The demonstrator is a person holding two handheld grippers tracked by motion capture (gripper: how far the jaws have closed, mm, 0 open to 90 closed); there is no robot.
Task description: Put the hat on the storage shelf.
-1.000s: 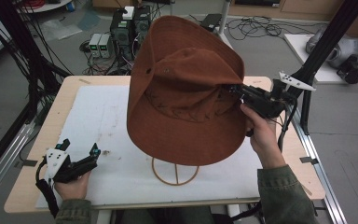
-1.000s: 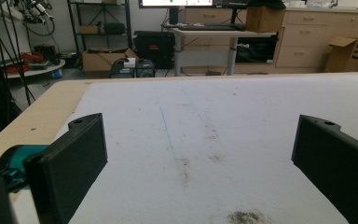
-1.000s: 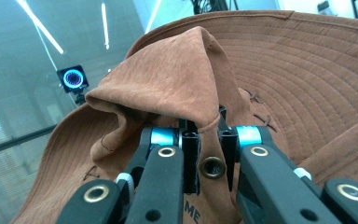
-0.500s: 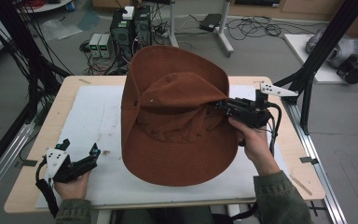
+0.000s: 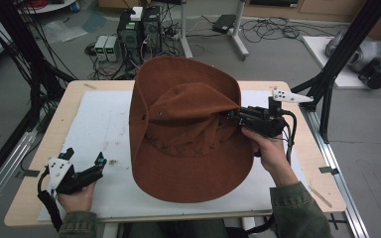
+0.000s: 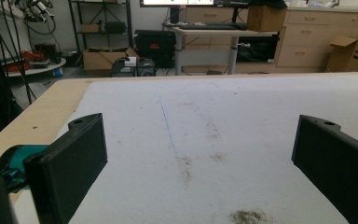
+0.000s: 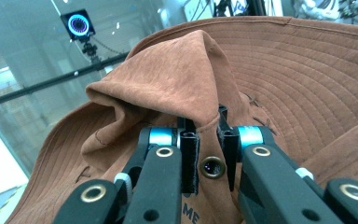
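Wooden tabletop [image 5: 297,163] with a stained white mat [image 5: 99,129] across it sits in a dim workshop, with computer boxes and tangled cables on the floor at the upper left of the high view. At the lower left of that view, a hand holds the left gripper [image 5: 87,166] low over the mat's near corner; its own view shows its two black jaws spread wide with bare mat between them. In the middle of the frame, a large brown wide-brimmed hat [image 5: 188,134] covers much of the mat, its brim resting on the surface near the front edge and its crown crumpled. To the right of centre, the right gripper [image 5: 233,115] reaches in level from the right, pinching a fold of the crown's fabric beside a metal eyelet [image 7: 213,166].
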